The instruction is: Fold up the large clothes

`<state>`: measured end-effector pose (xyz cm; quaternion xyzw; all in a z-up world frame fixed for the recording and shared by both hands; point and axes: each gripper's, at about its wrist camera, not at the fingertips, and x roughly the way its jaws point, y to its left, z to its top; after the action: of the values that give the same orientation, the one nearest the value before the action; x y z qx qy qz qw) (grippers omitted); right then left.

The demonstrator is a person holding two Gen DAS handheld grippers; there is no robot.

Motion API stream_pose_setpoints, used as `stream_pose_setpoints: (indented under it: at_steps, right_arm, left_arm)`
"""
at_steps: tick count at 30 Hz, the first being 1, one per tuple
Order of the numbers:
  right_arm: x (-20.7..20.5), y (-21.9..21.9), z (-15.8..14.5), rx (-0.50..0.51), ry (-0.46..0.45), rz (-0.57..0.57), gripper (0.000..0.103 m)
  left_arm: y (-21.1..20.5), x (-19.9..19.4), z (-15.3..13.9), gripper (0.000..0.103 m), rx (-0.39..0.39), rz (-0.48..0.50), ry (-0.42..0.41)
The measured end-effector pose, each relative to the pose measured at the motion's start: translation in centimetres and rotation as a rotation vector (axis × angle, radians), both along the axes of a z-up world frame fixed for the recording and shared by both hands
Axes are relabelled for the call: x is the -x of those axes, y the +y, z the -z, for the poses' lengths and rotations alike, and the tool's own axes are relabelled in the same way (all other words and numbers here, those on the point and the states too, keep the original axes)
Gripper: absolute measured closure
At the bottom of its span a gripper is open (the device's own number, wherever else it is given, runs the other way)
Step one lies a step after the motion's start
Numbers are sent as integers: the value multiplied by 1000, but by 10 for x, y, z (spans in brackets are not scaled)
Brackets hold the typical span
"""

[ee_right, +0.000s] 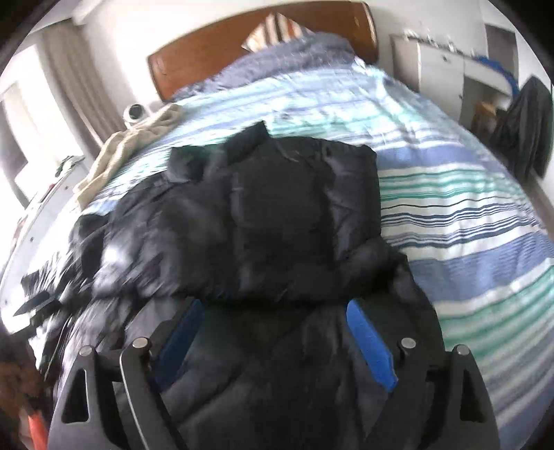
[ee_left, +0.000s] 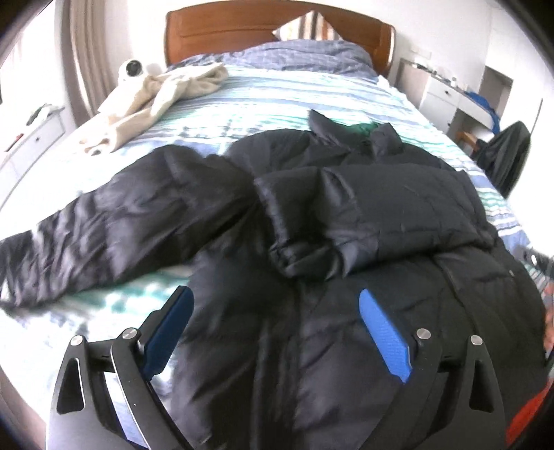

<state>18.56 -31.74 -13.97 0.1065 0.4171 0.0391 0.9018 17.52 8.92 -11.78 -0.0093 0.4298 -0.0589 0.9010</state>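
Observation:
A large black puffer jacket [ee_left: 346, 214] lies spread on the striped bed [ee_left: 277, 97]. Its right sleeve is folded across the chest, and its left sleeve [ee_left: 114, 221] stretches out flat towards the left edge. My left gripper [ee_left: 277, 304] hangs above the jacket's lower part, open, with nothing between its blue pads [ee_left: 384, 339]. In the right wrist view the same jacket [ee_right: 277, 214] fills the middle, with the folded sleeve on top. My right gripper [ee_right: 273, 311] is open above the jacket's hem, its pads [ee_right: 370, 349] apart and not gripping the cloth.
A beige garment [ee_left: 155, 97] lies at the bed's far left beside a small white camera [ee_left: 131, 69]. A wooden headboard [ee_left: 277, 31], a striped pillow and a blue duvet are at the far end. White drawers [ee_left: 446, 93] and a dark chair [ee_left: 505, 152] stand on the right.

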Motion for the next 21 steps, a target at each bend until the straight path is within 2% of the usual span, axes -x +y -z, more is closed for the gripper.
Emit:
stream_pose_setpoints:
  at_steps: [5, 7, 11, 12, 17, 21]
  right_arm:
    - [52, 33, -8, -3, -36, -70, 15]
    - [68, 42, -9, 0, -47, -85, 15]
    - [90, 49, -8, -25, -52, -81, 15]
    - [92, 51, -7, -31, -52, -78, 15]
    - [97, 51, -5, -53, -45, -59, 15]
    - [102, 60, -8, -47, -56, -80, 15]
  left_arm:
    - [55, -3, 4, 5, 11, -151, 14]
    - [88, -7, 12, 5, 57, -251, 40]
    - [158, -13, 29, 5, 213, -461, 66]
    - [179, -14, 34, 5, 248, -538, 65]
    - [245, -13, 61, 5, 320, -851, 52]
    - [272, -25, 75, 2, 358, -946, 42]
